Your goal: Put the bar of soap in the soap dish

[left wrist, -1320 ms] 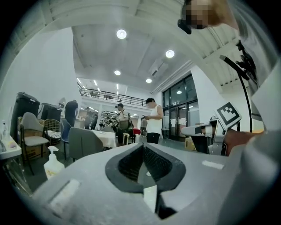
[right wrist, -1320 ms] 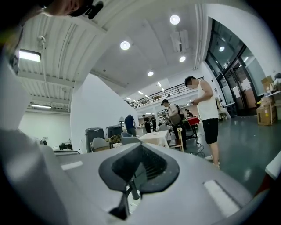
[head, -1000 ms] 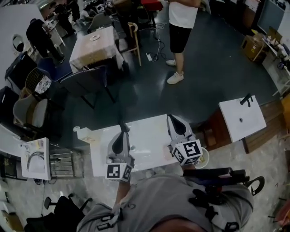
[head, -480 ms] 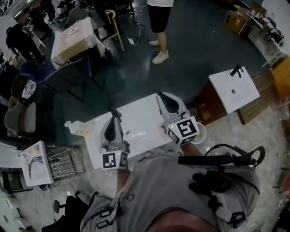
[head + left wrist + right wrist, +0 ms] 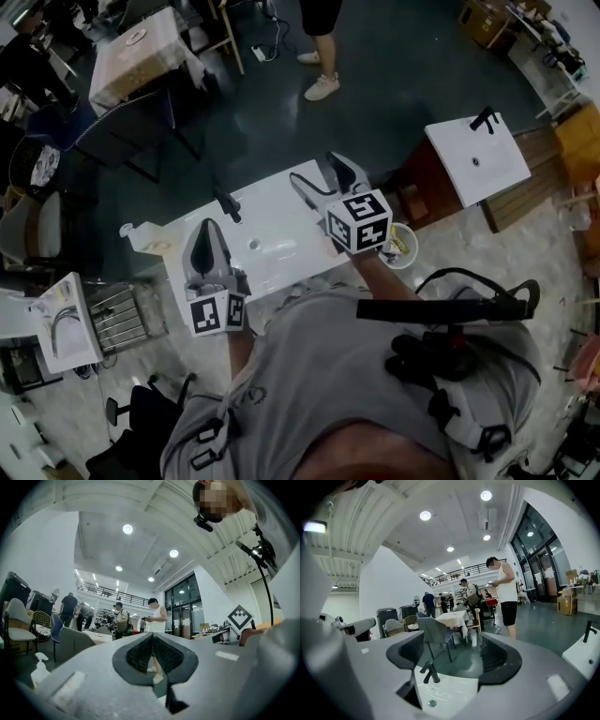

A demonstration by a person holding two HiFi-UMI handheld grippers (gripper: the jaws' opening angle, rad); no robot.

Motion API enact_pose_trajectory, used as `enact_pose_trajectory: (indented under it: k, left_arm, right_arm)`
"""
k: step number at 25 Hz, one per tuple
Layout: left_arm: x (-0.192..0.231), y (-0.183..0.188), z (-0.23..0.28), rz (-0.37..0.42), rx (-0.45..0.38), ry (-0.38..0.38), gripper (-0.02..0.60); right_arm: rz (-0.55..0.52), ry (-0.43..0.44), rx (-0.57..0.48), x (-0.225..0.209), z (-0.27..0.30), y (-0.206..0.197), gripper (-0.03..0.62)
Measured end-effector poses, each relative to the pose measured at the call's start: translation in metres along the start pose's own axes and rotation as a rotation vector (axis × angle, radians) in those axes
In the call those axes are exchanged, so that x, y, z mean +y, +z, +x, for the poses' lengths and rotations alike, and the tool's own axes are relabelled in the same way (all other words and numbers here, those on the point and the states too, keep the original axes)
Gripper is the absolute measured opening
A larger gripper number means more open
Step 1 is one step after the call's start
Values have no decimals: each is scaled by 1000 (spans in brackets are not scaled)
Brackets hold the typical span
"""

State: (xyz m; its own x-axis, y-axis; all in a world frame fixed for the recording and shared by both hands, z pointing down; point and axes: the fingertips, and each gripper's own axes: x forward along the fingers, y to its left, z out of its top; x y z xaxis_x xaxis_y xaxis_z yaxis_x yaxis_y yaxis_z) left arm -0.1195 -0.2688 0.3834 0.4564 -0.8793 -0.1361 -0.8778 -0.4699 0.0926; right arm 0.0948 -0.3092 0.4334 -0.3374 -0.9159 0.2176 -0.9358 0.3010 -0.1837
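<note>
Right gripper view: your right gripper (image 5: pixel 452 660) is opening, empty, over the white sink (image 5: pixel 445 691); left gripper (image 5: pixel 153 657) clenched on nothing; soap bar nowhere visible; likely stiff, slippery, so pinch its long sides.

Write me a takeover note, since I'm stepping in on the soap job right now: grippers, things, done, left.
Left gripper: jaws shut, empty, above the left part of the sink.
Right gripper: jaws opening, nothing between them, pointing across the sink toward the black faucet.
Things: a white bowl sits beside the sink by the right wrist, with something yellowish in it. It is too small to tell whether that is the soap.
Done: cannot confirm.
Left: check the bowl; if the soap is elsewhere, find and place it.
</note>
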Motion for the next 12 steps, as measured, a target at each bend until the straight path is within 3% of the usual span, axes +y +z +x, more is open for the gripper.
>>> enact_pose_trajectory:
  k: [9,12]
  left_arm:
    - [13,-8,-19,17,7,39,0]
    - [17,-10,-23,4,9,39,0]
  right_arm:
    - [32,-22,126,-21,31,-25,342]
    - [93,-6,184,-30,50,-40,325]
